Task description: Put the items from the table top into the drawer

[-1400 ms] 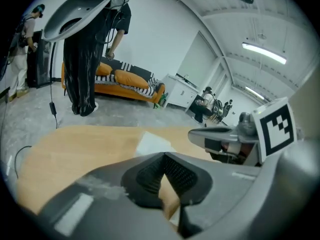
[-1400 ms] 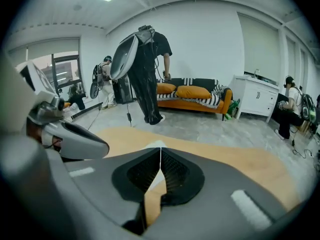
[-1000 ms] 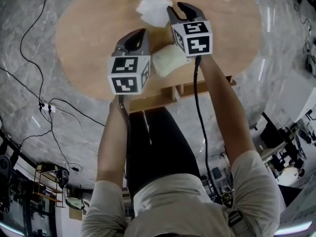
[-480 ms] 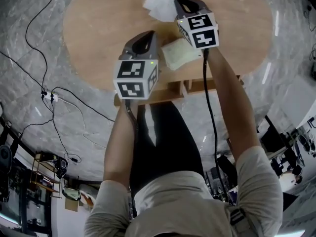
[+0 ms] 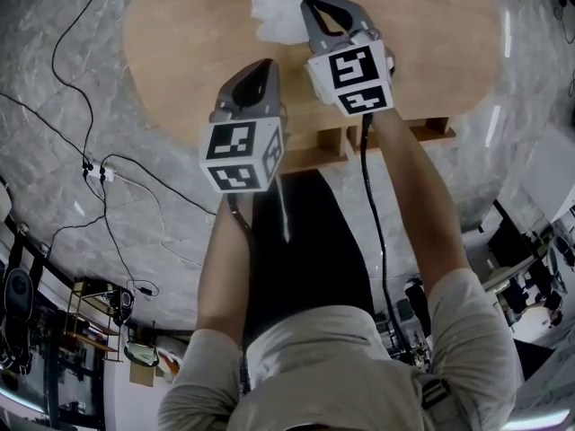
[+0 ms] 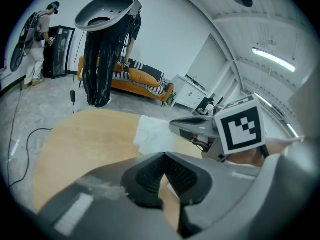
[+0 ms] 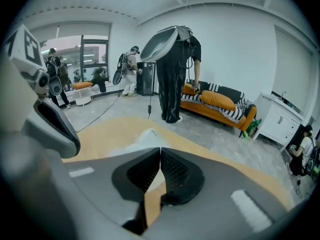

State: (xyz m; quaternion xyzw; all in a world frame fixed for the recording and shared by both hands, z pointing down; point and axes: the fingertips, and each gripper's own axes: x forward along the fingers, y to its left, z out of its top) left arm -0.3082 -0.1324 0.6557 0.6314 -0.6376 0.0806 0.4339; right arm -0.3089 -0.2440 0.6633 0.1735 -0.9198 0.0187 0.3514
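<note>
On the round wooden table point(image 5: 180, 52) a white cloth point(image 5: 277, 7) sits bunched at the far side. My right gripper point(image 5: 314, 5) has its tip at the cloth's right edge. Its jaws are shut and seem to pinch that edge. In the right gripper view the cloth point(image 7: 144, 136) peaks just beyond the shut jaws of my right gripper point(image 7: 160, 149). My left gripper point(image 5: 260, 65) hovers nearer the front edge, shut and holding nothing. From the left gripper view the cloth point(image 6: 152, 134) lies past my left gripper point(image 6: 164, 156). A wooden drawer unit point(image 5: 337, 142) shows under the near edge.
Cables point(image 5: 99, 169) trail over the marble floor to the left of the table. Beyond the table stand a tall stand draped in black point(image 6: 105, 59), an orange sofa point(image 6: 145, 81) and white cabinets point(image 7: 280, 121). People stand far back at the left point(image 6: 37, 39).
Both grippers have lifted and drawn back toward me. The right gripper's cube now covers the pale pad near the front edge. The white cloth has gone from flat to bunched.
</note>
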